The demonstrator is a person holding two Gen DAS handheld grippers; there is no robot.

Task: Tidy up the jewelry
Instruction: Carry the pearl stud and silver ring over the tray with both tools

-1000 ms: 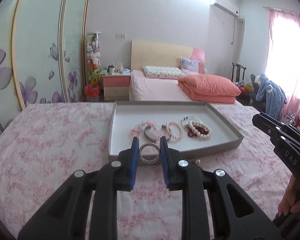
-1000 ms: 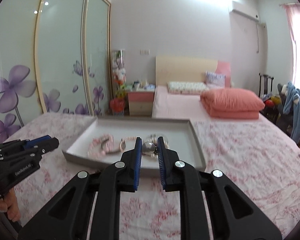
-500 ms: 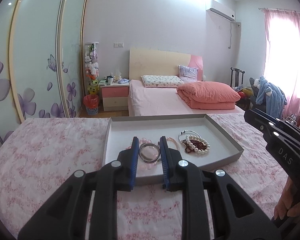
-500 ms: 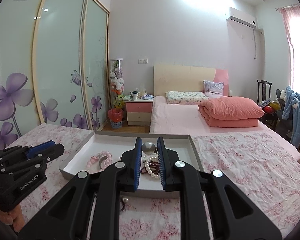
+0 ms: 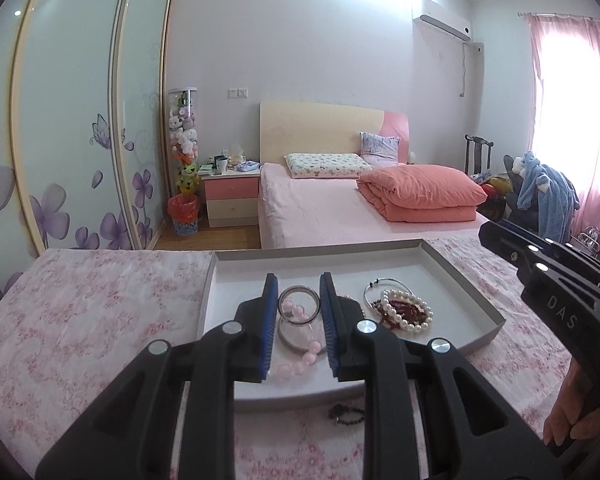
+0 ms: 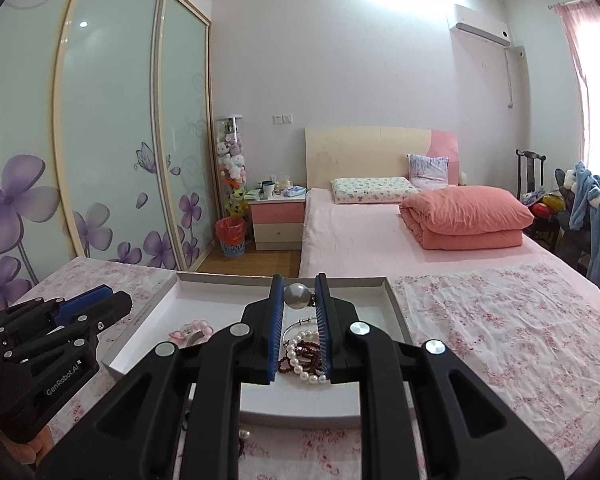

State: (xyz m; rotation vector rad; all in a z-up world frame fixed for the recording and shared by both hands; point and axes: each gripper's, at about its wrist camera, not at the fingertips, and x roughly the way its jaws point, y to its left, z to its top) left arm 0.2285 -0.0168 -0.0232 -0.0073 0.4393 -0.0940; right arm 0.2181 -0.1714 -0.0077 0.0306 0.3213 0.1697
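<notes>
My left gripper [image 5: 299, 286] is shut on a silver bangle [image 5: 299, 318], held above the grey tray [image 5: 486, 312]. In the tray lie a pink bead bracelet [image 5: 300, 360], a pearl bracelet [image 5: 410, 314] with dark red beads, and a thin silver hoop [image 5: 384, 284]. My right gripper [image 6: 299, 286] is shut on a large grey pearl piece [image 6: 298, 295], over the tray's [image 6: 396, 304] far side. Below it lie the pearl bracelet [image 6: 306, 360] and dark red beads [image 6: 300, 350]. The left gripper [image 6: 96, 300] shows at the left of the right wrist view.
The tray sits on a pink floral cloth [image 5: 80, 320]. A dark bead bracelet [image 5: 346, 414] lies on the cloth before the tray's near rim. A loose pearl piece [image 6: 244, 434] lies on the cloth too. Beyond stand a bed [image 5: 320, 204] and a nightstand [image 5: 230, 196].
Both grippers have moved forward over the tray with their pieces still held. The tray and the jewelry in it now sit lower and closer in both views.
</notes>
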